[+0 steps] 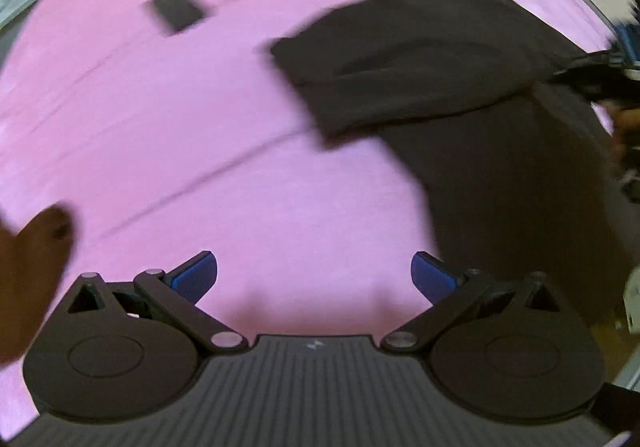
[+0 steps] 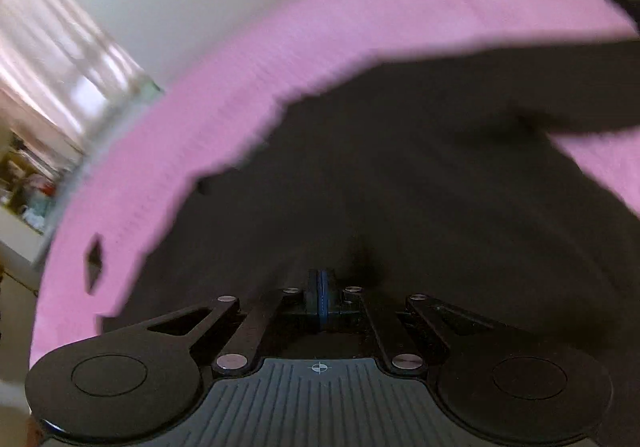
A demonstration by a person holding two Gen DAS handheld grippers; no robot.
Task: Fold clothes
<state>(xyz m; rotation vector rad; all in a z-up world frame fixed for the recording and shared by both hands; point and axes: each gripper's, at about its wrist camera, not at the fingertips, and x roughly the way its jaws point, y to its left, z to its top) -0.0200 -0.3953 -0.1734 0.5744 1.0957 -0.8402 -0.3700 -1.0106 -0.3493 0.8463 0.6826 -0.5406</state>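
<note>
A small dark flat rectangular object (image 1: 176,10) lay far left on the pink cloth-covered surface (image 1: 160,127). The left tool (image 1: 314,275) hovered wide open and empty. Rightward sprawled the black fabric garment (image 1: 460,95), pinched by the fully closed right tool (image 2: 322,299).

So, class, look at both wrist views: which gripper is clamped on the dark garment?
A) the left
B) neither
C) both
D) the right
D: the right gripper has its blue pads pressed together in the dark garment, while the left gripper gapes over the pink sheet.
</note>
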